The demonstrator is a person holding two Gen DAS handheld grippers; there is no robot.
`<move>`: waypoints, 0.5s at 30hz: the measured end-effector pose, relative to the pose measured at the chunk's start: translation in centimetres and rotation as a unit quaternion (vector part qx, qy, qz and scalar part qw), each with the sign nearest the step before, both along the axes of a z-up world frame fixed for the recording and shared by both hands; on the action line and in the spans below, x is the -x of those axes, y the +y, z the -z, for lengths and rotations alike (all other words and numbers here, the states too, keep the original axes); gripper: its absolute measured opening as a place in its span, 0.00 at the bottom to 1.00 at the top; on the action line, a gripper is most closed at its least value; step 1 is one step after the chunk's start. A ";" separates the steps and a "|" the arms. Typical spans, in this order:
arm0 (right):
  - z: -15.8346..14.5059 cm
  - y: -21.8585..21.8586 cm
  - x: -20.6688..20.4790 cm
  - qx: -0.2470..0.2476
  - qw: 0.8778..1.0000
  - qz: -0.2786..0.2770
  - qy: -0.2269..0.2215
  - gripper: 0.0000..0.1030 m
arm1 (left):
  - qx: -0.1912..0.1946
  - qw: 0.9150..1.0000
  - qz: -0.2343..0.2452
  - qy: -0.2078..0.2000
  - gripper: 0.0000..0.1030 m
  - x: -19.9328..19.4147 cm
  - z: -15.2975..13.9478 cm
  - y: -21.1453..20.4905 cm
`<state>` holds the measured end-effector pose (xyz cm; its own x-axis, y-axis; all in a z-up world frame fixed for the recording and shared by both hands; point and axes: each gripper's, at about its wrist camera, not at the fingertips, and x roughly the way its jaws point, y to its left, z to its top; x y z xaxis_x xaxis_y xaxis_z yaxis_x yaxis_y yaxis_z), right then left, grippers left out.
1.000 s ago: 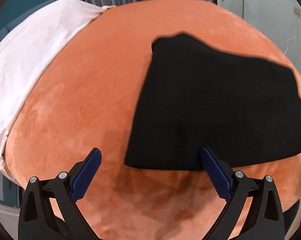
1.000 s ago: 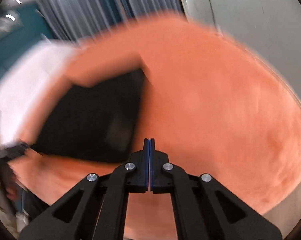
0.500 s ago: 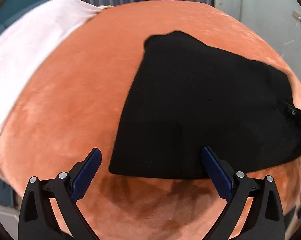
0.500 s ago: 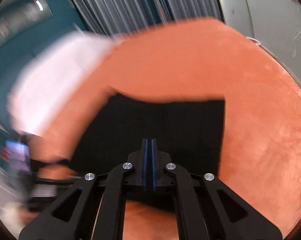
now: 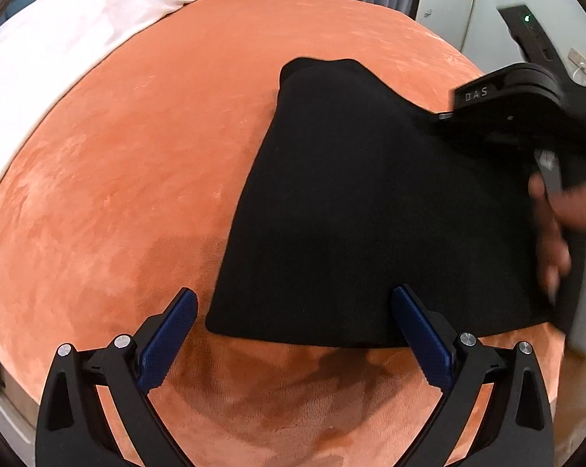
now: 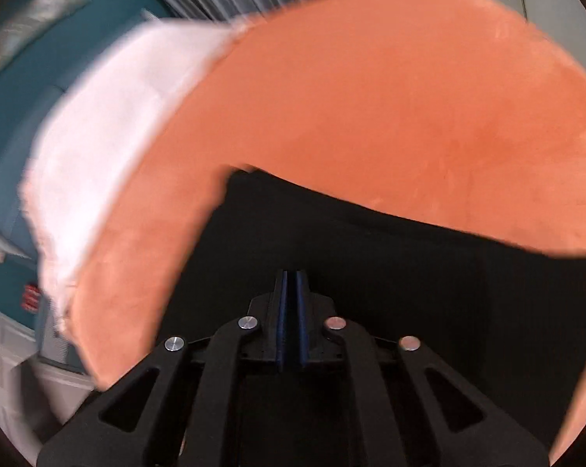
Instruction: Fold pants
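- Left gripper (image 5: 293, 313): jaws spread wide, nothing between them; the near hem of the folded black pants (image 5: 371, 214) lies just ahead of its fingertips on the orange velvety surface (image 5: 137, 175).
- White cloth (image 5: 51, 50) far left.
- Right gripper (image 6: 291, 299): jaws closed together and empty, over the pants.

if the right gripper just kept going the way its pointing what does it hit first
Most likely the black pants: the shut right gripper points down over that fabric, which fills the view just ahead of its tips. Depth is unclear; the orange cover lies beyond.
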<state>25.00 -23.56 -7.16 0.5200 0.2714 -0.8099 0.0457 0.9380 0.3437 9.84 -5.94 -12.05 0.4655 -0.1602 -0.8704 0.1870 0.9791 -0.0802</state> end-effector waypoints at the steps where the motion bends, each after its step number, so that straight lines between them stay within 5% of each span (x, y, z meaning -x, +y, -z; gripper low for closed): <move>1: -0.5 -1.0 -0.3 0.029 0.999 0.043 -0.002 0.00 | 0.002 1.000 0.003 0.003 0.95 0.0 -0.2 0.2; 2: -1.5 -1.9 0.2 0.045 0.996 0.074 -0.016 0.04 | 0.007 1.000 0.009 0.008 0.95 -0.2 -0.6 0.4; 5: -5.1 -3.5 4.4 -0.012 0.994 0.068 -0.081 0.05 | 0.055 0.998 0.011 -0.011 0.95 -1.2 -3.8 1.4; 8: -6.8 -4.3 10.9 0.040 0.989 0.086 -0.116 0.05 | 0.071 0.996 0.003 -0.050 0.95 -4.2 -6.6 0.5; 12: -5.7 -2.6 13.3 0.059 0.993 0.038 -0.099 0.05 | 0.026 0.999 0.009 -0.036 0.95 -11.2 -4.5 -3.6; 15: -2.1 -2.8 14.5 0.148 0.986 0.048 -0.058 0.00 | -0.035 0.999 -0.023 -0.001 0.95 -15.9 -0.2 -4.7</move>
<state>10.47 -26.34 -5.04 0.6251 -0.0223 -0.7802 0.1153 0.9913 0.0640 25.75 -10.64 -11.87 0.4735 -0.0768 -0.8774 0.1421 0.9898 -0.0099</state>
